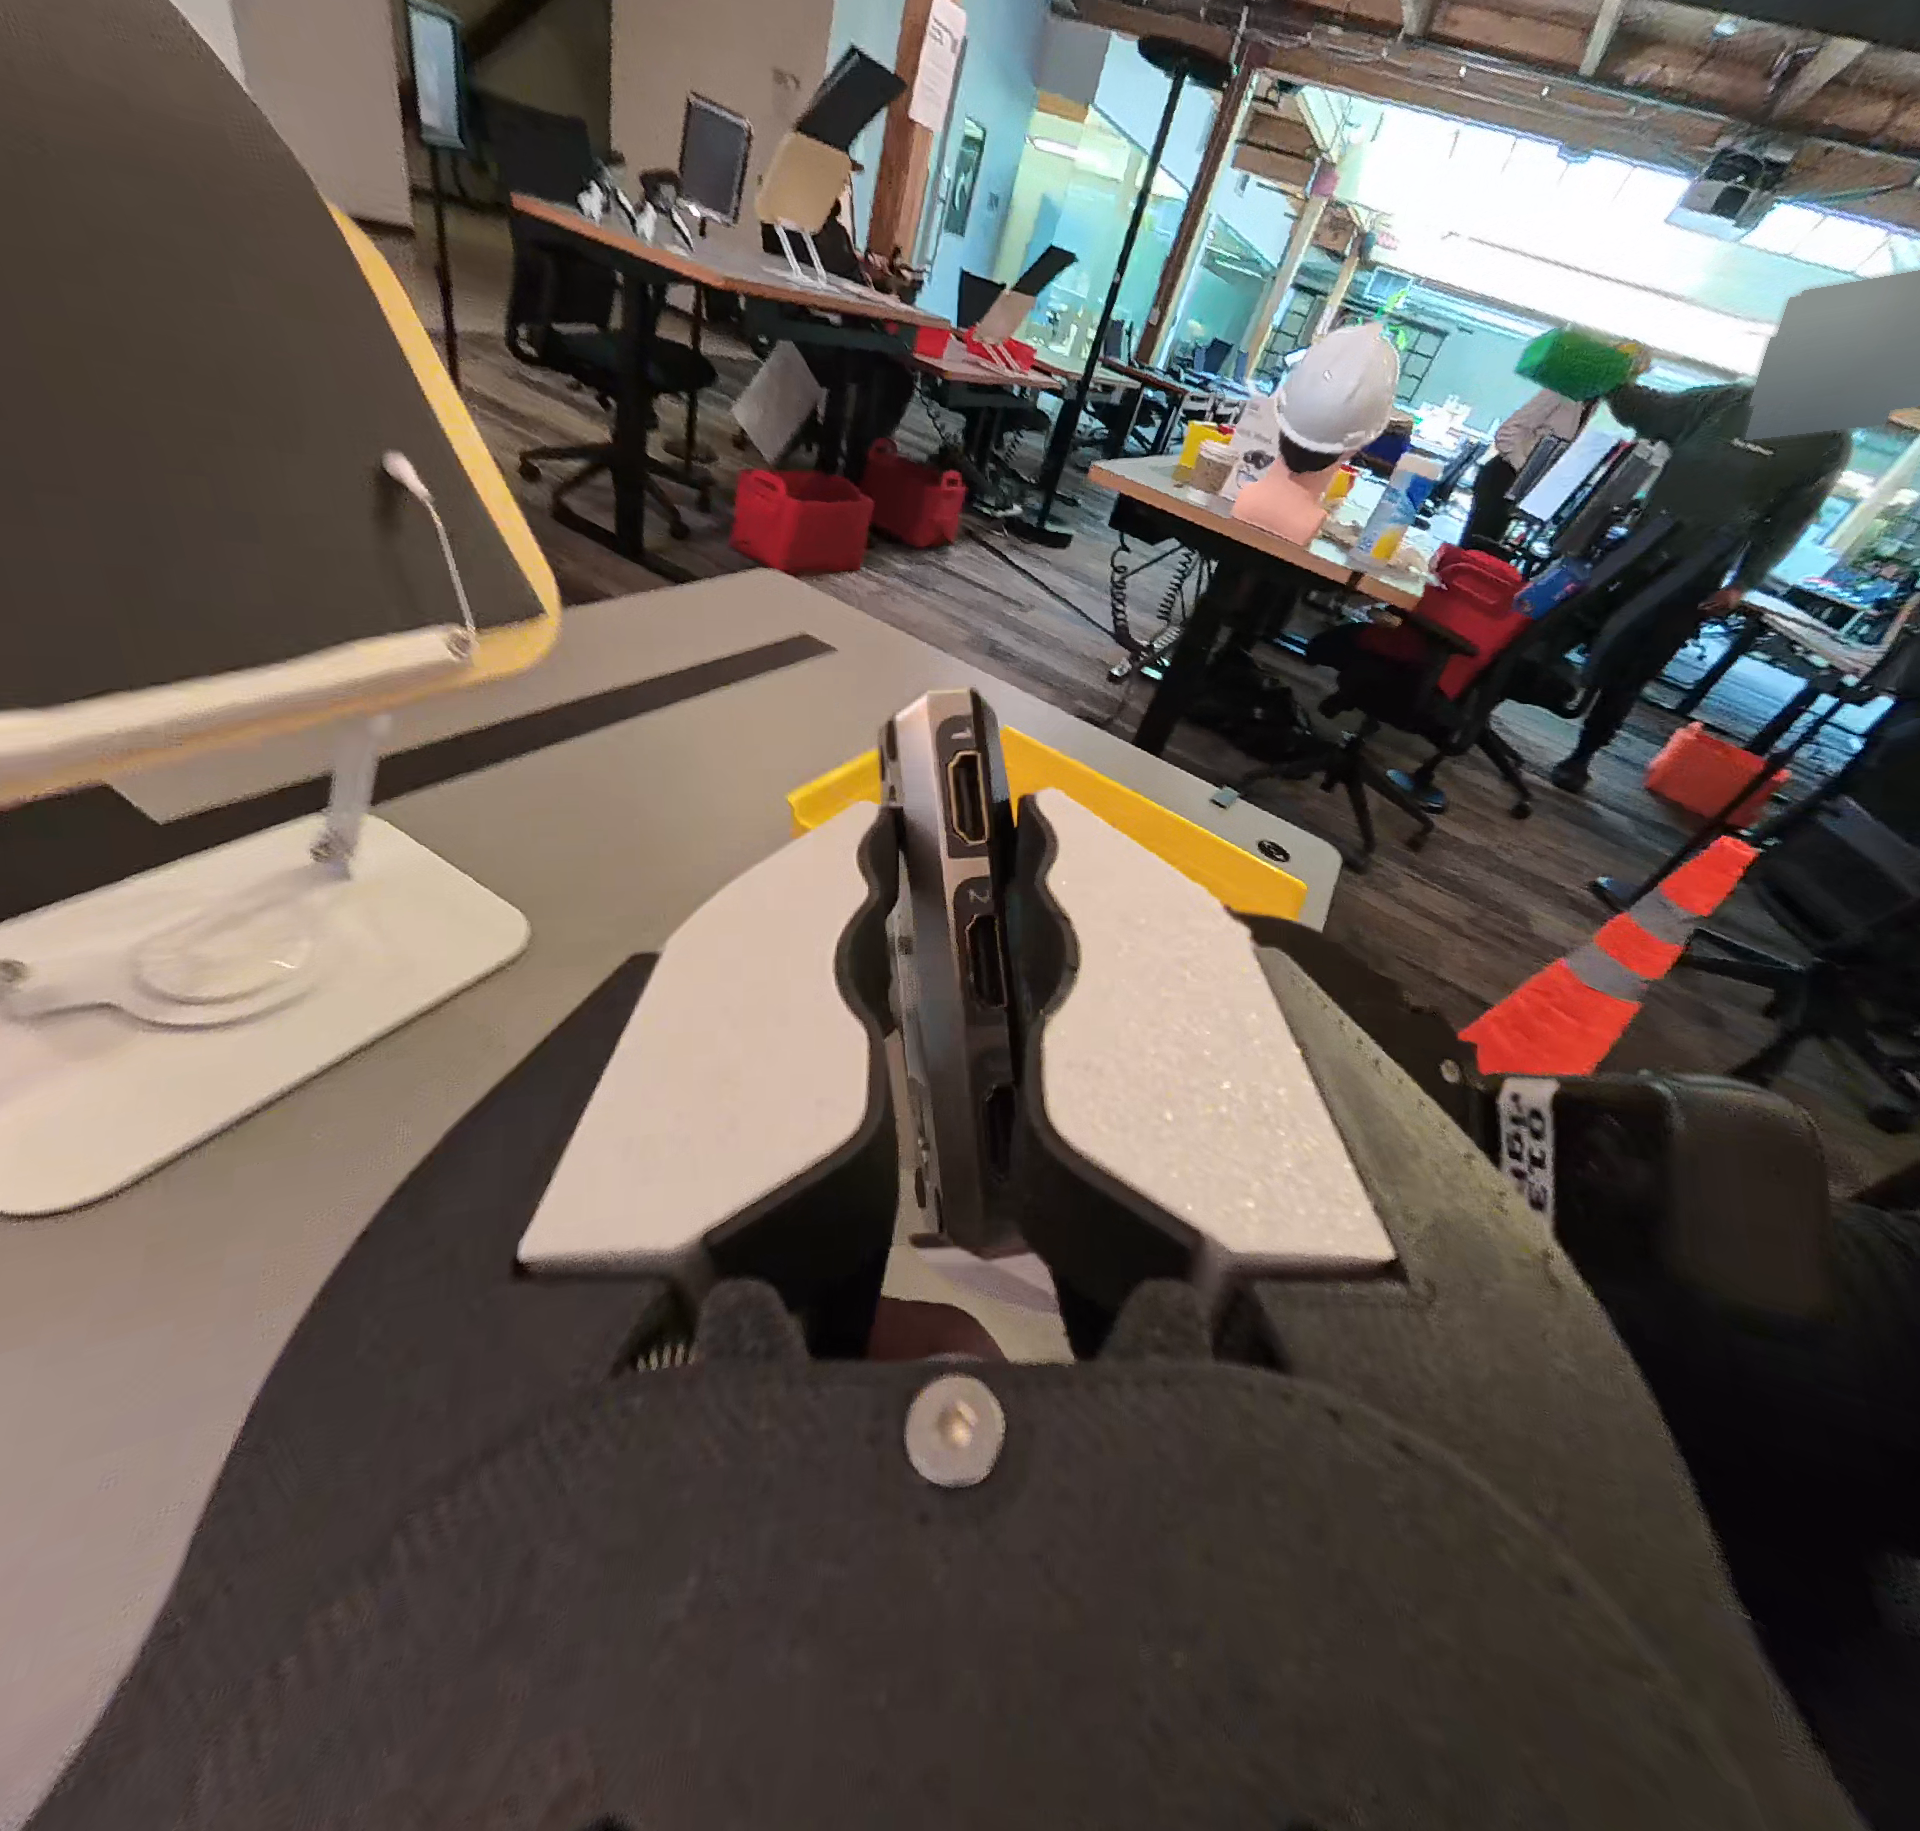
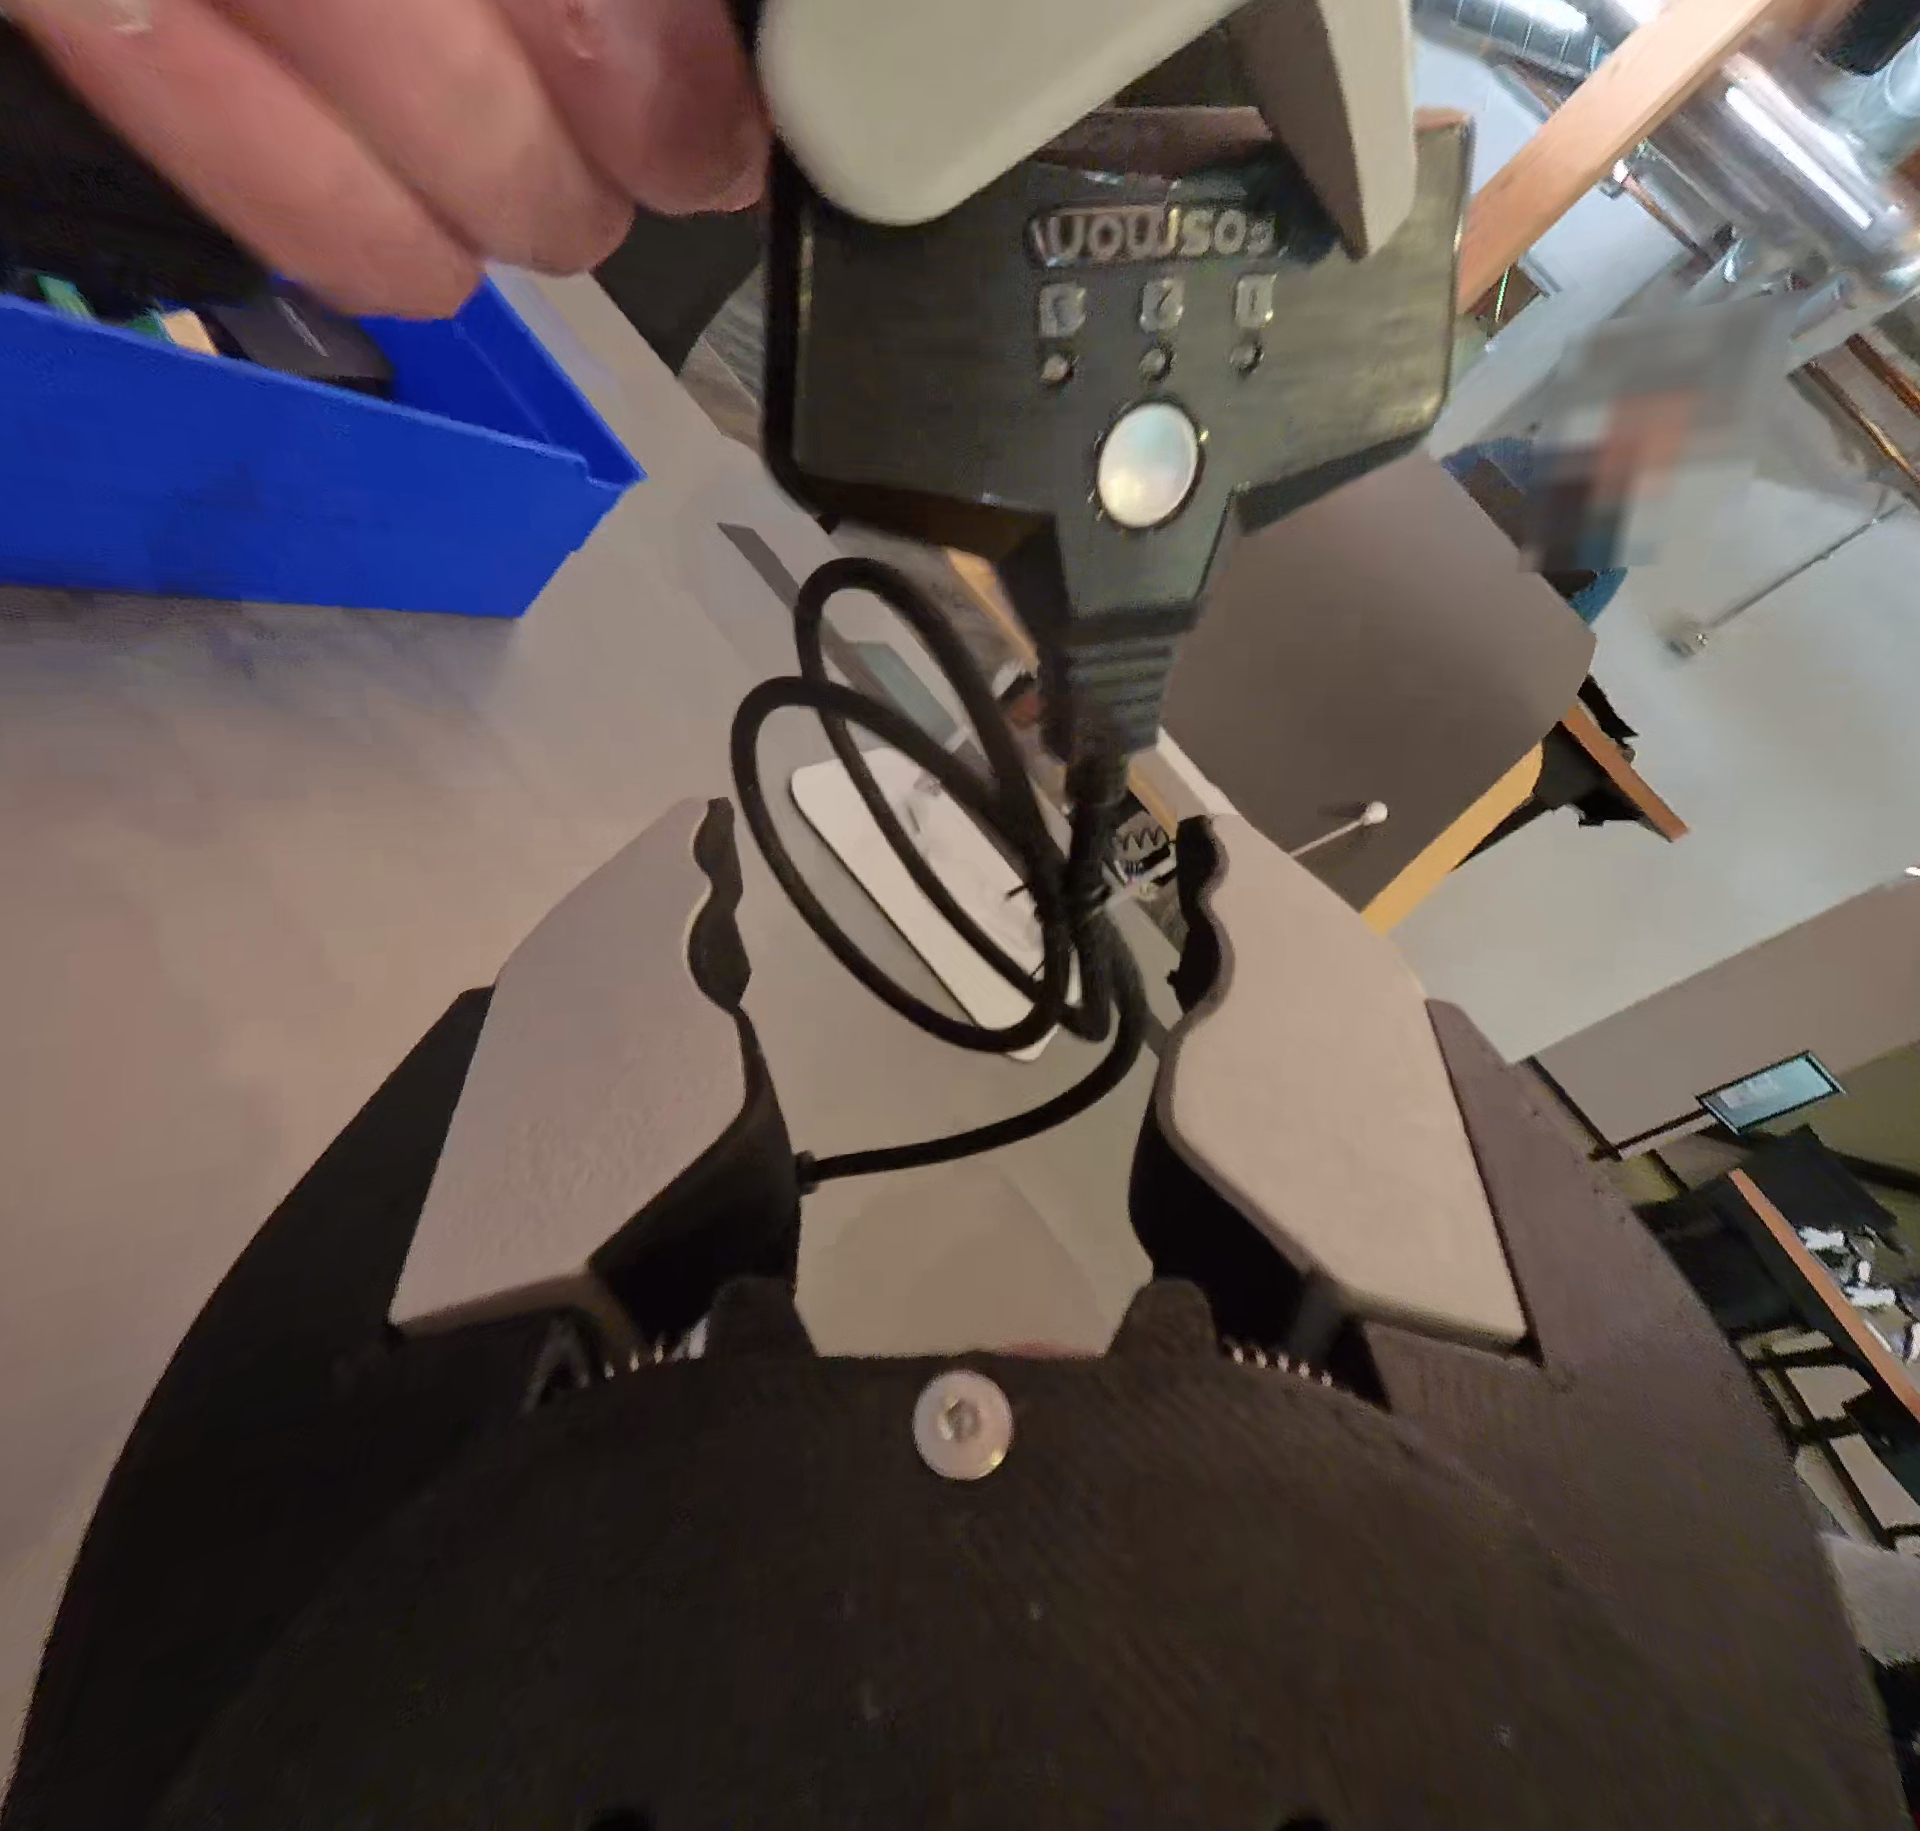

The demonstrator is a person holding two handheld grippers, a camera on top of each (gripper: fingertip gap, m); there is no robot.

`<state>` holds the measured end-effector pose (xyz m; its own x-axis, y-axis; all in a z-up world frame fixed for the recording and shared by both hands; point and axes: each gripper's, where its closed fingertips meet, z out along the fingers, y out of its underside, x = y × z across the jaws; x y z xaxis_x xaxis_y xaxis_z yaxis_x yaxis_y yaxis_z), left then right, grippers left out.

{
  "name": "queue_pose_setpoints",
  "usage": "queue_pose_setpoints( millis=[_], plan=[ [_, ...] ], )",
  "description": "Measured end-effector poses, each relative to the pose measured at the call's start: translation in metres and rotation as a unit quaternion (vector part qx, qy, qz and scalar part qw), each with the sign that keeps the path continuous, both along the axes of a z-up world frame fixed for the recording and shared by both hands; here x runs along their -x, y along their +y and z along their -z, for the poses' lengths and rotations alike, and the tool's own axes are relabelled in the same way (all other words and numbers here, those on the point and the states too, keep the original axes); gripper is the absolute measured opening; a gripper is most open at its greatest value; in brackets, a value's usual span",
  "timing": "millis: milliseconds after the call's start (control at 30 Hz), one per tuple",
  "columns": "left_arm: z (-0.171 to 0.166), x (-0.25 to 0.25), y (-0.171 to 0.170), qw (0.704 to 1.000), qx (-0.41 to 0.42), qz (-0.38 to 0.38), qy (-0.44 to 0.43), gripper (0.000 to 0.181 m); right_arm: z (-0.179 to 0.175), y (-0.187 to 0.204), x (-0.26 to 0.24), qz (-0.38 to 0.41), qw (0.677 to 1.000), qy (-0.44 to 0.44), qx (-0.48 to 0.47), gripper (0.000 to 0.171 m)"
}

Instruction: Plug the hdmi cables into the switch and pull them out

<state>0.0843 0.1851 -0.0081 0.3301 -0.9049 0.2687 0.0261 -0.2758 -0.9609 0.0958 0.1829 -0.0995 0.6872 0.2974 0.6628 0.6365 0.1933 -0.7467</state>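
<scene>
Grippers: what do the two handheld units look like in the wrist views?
Both match. The left gripper and right gripper each have a black textured printed body, one silver screw near the middle, and two flat light-grey fingers with black wavy inner pads. No sleeve shows.

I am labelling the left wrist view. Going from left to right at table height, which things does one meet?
White stand base → left gripper, shut on the HDMI switch → yellow tray behind it → orange traffic cone.
</scene>
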Motion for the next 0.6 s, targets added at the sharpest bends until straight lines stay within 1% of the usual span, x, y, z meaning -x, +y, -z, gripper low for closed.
queue_pose_setpoints(
  millis=[100,167,200,267,300,367,467,533,600],
  plan=[
    [0.022,-0.016,-0.009,1.000,0.027,0.016,0.005,0.021,0.009,0.006,-0.008,0.006,1.000,-0.005,0.020,0.077],
    [0.031,-0.024,-0.015,0.998,0.048,0.030,0.001,0.021,0.018,0.009,-0.009,0.004,0.999,-0.012,0.039,0.068],
    [0.035,-0.026,-0.017,0.998,0.058,0.033,-0.001,0.021,0.020,0.009,-0.009,0.004,0.999,-0.012,0.043,0.060],
    [0.043,-0.029,-0.020,0.997,0.069,0.036,0.002,0.021,0.022,0.009,-0.013,0.004,0.998,-0.009,0.054,0.033],
    [0.046,-0.028,-0.020,0.997,0.072,0.036,0.006,0.020,0.023,0.009,-0.015,0.001,0.998,-0.004,0.066,0.023],
    [0.052,-0.026,-0.020,0.996,0.083,0.039,0.003,0.021,0.029,0.008,-0.015,-0.013,0.996,-0.015,0.084,0.022],
    [0.063,-0.019,-0.019,0.995,0.088,0.043,0.023,0.021,0.041,0.005,-0.009,-0.031,0.993,-0.040,0.110,0.020],
    [0.069,-0.011,-0.020,0.995,0.068,0.046,0.047,0.023,0.046,0.003,-0.005,-0.046,0.990,-0.037,0.130,0.019],
    [0.072,0.003,-0.017,0.996,0.023,0.034,0.083,0.037,0.055,0.003,-0.002,-0.058,0.985,-0.038,0.157,0.019]
  ],
)
